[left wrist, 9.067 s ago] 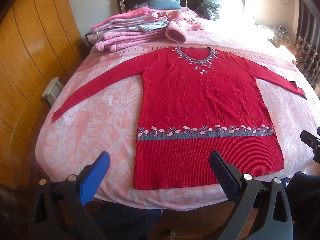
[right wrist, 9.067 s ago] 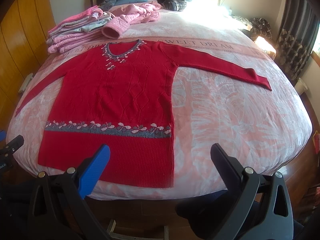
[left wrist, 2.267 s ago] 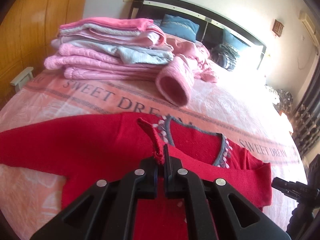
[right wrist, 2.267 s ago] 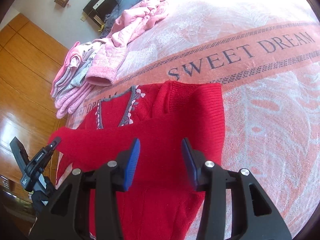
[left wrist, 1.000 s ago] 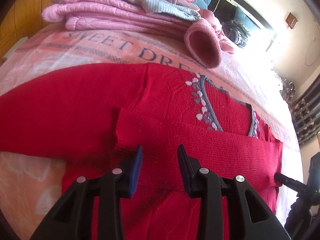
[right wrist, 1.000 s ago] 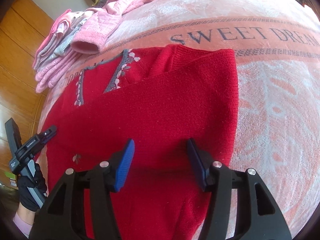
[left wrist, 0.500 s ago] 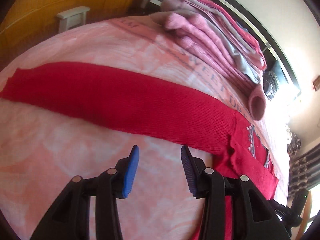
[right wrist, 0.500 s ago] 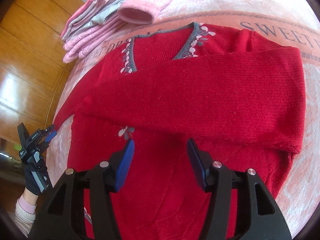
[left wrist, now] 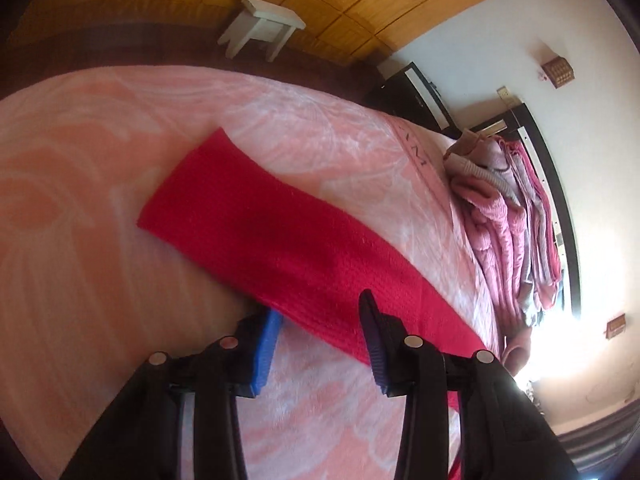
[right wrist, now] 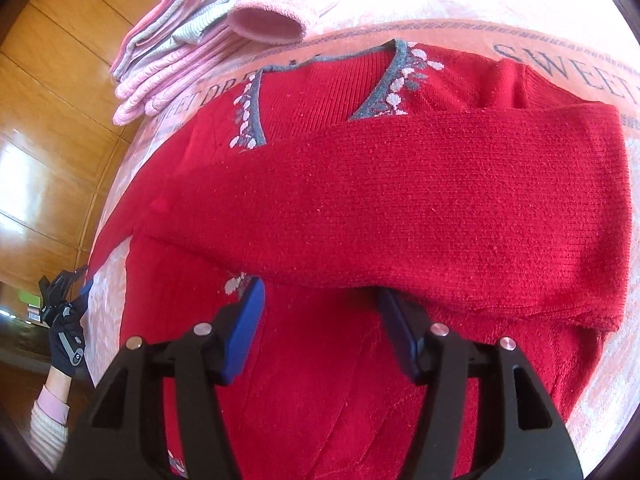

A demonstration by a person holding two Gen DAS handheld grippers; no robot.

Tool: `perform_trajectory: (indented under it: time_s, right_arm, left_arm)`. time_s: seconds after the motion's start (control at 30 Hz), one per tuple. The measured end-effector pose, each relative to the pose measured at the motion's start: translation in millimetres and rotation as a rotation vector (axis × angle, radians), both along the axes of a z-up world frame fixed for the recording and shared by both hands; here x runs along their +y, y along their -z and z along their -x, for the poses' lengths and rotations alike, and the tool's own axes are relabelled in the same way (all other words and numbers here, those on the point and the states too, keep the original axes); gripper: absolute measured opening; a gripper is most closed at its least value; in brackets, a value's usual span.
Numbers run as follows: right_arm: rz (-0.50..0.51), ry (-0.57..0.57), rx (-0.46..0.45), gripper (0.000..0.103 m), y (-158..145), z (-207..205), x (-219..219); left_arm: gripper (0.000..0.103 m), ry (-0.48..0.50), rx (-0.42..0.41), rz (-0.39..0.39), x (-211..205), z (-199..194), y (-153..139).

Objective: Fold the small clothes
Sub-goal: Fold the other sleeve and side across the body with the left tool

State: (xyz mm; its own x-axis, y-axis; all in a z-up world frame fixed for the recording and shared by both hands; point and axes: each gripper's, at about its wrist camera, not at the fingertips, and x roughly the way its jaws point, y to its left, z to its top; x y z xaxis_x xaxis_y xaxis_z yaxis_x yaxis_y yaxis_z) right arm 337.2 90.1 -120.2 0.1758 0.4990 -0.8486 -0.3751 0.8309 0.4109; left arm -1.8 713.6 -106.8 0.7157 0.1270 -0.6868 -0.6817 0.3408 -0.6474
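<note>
Right wrist view: the red sweater [right wrist: 400,216] lies flat on the bed [right wrist: 500,0], its grey neckline toward the headboard end. One sleeve [right wrist: 440,208] is folded across the chest, covering the lower part of the neckline, its fold at the sweater's right edge. The right claw [right wrist: 320,304] hangs low over the body of the sweater just below that folded sleeve, its blue pads spread apart with nothing between them.

Left wrist view: the other sleeve [left wrist: 288,240] stretches out straight on the pink bedspread [left wrist: 80,200], cuff end toward the bed's edge. The left claw [left wrist: 320,320] is open and straddles this sleeve: one pad sits at the sleeve's near edge, the other over the knit, and whether either touches the fabric cannot be told. In the right wrist view the left claw [right wrist: 66,280] shows small at the far left, held by a black-gloved hand [right wrist: 66,344].

A stack of folded pink and grey clothes [right wrist: 188,40] sits beyond the neckline, near it. Beside the bed stands a small white stool [left wrist: 262,26] against a wooden wall [left wrist: 360,0].
</note>
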Motion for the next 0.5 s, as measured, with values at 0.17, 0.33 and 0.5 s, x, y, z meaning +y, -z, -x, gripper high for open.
perform_trajectory:
  time_s: [0.17, 0.33, 0.5]
  right_arm:
    - [0.031, -0.033, -0.04, 0.066, 1, 1, 9]
    - [0.048, -0.045, -0.058, 0.066, 1, 4, 11]
    - [0.022, -0.04, -0.042, 0.064, 1, 5, 5]
  left_arm:
    - [0.04, -0.041, 0.016, -0.038, 16, -8, -2]
    - [0.019, -0.046, 0.062, -0.08, 20, -8, -1]
    - [0.006, -0.043, 0.071, -0.139, 17, -8, -12]
